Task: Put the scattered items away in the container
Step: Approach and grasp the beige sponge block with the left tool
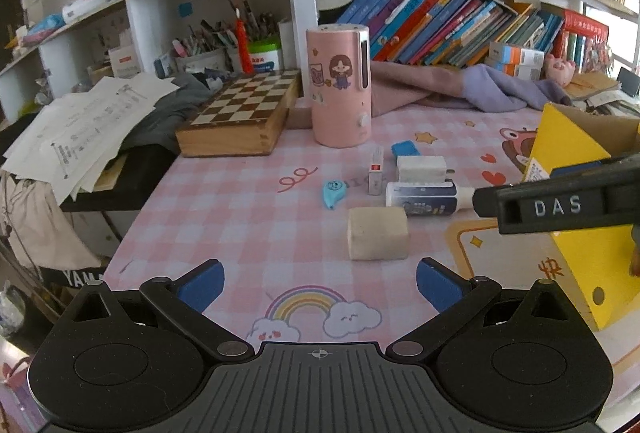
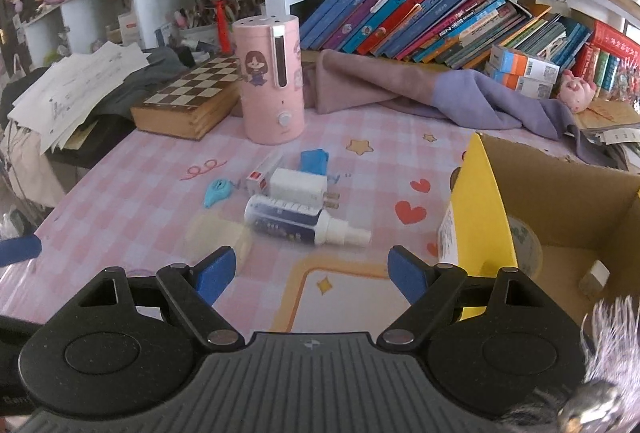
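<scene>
Scattered items lie on the pink checked tablecloth: a beige block (image 1: 378,233), a spray bottle (image 1: 424,198) (image 2: 298,220), a white charger (image 1: 422,168) (image 2: 298,186), a small red-and-white box (image 1: 376,171) (image 2: 262,169), a light-blue correction tape (image 1: 331,194) (image 2: 218,192) and a blue eraser (image 1: 405,148) (image 2: 314,159). The yellow cardboard box (image 1: 576,161) (image 2: 476,209) stands at right, with a tape roll (image 2: 524,241) and a small block (image 2: 594,275) inside. My left gripper (image 1: 320,287) is open, near the beige block. My right gripper (image 2: 312,273) is open and empty, near the spray bottle.
A pink humidifier (image 1: 339,85) (image 2: 272,77), a wooden chess box (image 1: 244,113) and a purple cloth (image 2: 440,93) lie behind the items. Papers (image 1: 84,129) pile up at left. Bookshelves line the back. The right gripper's body (image 1: 560,201) crosses in front of the box.
</scene>
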